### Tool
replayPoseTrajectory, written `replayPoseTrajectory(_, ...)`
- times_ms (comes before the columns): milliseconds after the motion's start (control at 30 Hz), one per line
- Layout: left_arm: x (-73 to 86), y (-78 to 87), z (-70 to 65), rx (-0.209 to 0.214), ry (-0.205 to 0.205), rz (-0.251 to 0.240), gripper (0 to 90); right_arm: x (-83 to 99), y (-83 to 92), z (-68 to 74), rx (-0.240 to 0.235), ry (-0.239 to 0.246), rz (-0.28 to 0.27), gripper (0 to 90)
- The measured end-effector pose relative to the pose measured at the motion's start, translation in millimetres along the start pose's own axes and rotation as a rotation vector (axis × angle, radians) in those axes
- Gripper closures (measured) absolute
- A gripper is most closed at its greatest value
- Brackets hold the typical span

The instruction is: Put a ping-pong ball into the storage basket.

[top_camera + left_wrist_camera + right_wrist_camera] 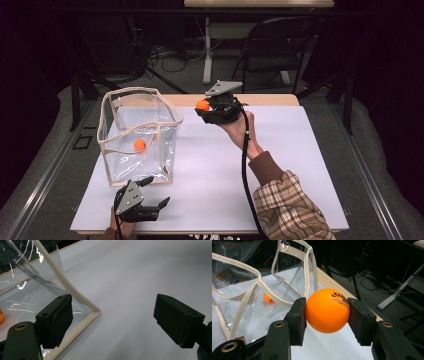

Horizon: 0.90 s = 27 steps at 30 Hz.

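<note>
My right gripper (204,107) is shut on an orange ping-pong ball (327,310), held in the air above the far middle of the table, to the right of a clear plastic bag (139,134) with a cream trim. The ball (202,105) sits squeezed between both pads with its black print facing up. A second orange ball (140,145) lies on the bag's floor and shows through the wall (269,298). My left gripper (156,192) rests low by the bag's near right corner (96,312), jaws wide apart with nothing between them.
The white table top (280,165) stretches right of the bag. A folding chair (272,50) and a table leg (207,50) with cables stand beyond the far edge. A plaid sleeve (290,205) comes in from the bottom right.
</note>
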<state>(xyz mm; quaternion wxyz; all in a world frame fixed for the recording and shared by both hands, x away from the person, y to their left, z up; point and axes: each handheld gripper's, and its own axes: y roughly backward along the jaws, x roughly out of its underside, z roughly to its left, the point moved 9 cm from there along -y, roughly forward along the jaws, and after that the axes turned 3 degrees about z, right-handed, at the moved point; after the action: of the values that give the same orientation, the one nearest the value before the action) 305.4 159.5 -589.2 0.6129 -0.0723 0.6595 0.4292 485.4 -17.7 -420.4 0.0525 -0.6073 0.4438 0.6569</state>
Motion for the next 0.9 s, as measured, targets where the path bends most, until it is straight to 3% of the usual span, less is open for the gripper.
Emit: replayPoseTrajectory(900, -0.1, 0.3, 0.0, 0.000, 0.000, 0.000, 16.1, -21.5, -13.9, 14.3, -0.026, 0.015, -0.023, 51.1)
